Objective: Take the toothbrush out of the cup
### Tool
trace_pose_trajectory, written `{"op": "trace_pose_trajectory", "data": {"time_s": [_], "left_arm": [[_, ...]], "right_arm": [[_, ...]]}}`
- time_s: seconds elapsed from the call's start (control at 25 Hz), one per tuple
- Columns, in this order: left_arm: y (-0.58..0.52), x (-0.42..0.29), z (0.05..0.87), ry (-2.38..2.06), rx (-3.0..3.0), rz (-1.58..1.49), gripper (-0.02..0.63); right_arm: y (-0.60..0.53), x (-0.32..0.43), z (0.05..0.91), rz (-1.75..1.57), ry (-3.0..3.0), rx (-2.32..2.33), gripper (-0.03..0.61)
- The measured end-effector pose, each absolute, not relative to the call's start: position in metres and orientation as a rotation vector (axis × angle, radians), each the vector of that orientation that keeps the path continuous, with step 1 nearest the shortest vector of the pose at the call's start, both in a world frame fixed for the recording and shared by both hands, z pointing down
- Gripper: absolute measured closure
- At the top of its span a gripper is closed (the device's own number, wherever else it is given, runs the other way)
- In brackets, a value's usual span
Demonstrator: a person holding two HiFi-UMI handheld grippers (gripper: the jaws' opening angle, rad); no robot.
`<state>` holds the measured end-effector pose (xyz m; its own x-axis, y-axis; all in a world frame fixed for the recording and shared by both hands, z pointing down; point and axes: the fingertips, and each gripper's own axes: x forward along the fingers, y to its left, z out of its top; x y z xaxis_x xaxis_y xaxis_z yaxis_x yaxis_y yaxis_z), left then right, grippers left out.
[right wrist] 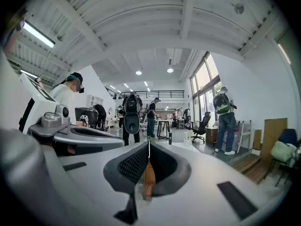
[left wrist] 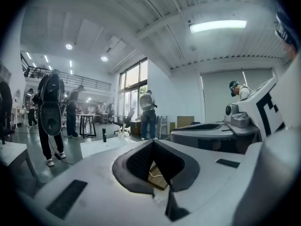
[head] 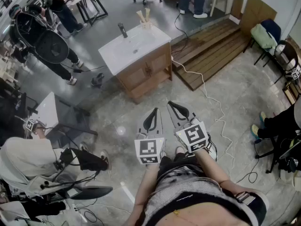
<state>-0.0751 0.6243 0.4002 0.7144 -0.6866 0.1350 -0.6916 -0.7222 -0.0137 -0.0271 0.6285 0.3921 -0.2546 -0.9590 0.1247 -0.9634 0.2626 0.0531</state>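
A pale cup (head: pixel 146 21) with toothbrushes standing in it sits at the back corner of a white sink top (head: pixel 134 46) on a wooden vanity, next to a dark faucet (head: pixel 122 30). Both grippers are held close to the person's body, well short of the vanity. My left gripper (head: pixel 152 114) is shut with nothing in it, and so is my right gripper (head: pixel 175 106) beside it. In the left gripper view the left gripper (left wrist: pixel 152 145) points toward the distant cup (left wrist: pixel 121 133). The right gripper view shows the right gripper (right wrist: pixel 149 147) with its pads together and the cup (right wrist: pixel 187 141) far ahead.
A wooden platform (head: pixel 211 51) lies right of the vanity, with a white cable (head: pixel 207 98) trailing over the concrete floor. A seated person (head: pixel 28 164) and office chairs are at the left. More people stand near tables at the back left (head: pixel 61 8).
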Motion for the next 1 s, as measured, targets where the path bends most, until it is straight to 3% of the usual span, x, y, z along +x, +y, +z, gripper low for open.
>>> {"op": "trace_pose_trajectory", "data": {"time_s": [1.0], "left_arm": [[0.591, -0.044, 0.407, -1.176, 2.906, 0.242, 0.614]], "right_arm": [[0.594, 0.013, 0.395, 0.084, -2.430, 1.886, 0.515]]}}
